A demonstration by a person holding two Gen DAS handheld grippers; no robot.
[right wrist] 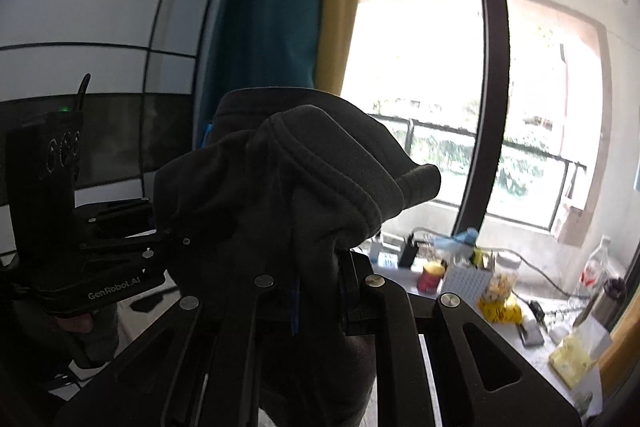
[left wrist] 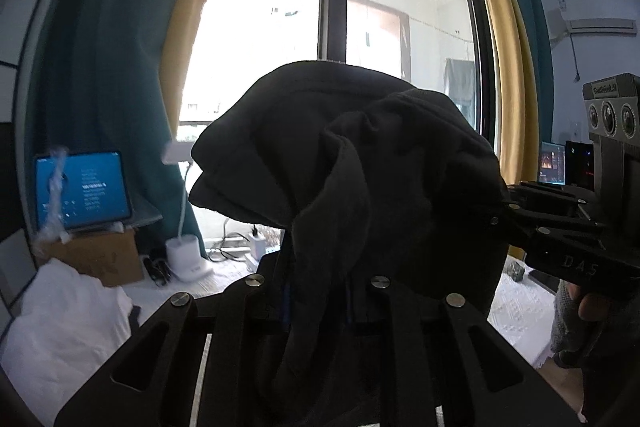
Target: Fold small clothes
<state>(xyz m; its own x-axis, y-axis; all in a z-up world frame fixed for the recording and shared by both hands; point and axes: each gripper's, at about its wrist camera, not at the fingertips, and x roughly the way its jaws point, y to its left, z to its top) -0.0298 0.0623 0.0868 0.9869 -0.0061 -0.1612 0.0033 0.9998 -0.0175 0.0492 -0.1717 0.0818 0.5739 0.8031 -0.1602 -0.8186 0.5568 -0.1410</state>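
both claws, the left claw (left wrist: 320, 307) and right claw (right wrist: 320, 301), point roughly level, side by side, jaws nearly closed.

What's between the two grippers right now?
Only the black garment, bunched and hanging between left gripper and right gripper; the left wrist view shows it.

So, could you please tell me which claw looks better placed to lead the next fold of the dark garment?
Neither clearly: the left claw and right claw are both shut on the dark garment, held bunched in the air. Perhaps the right, slightly, since it grips beside the ribbed hem.
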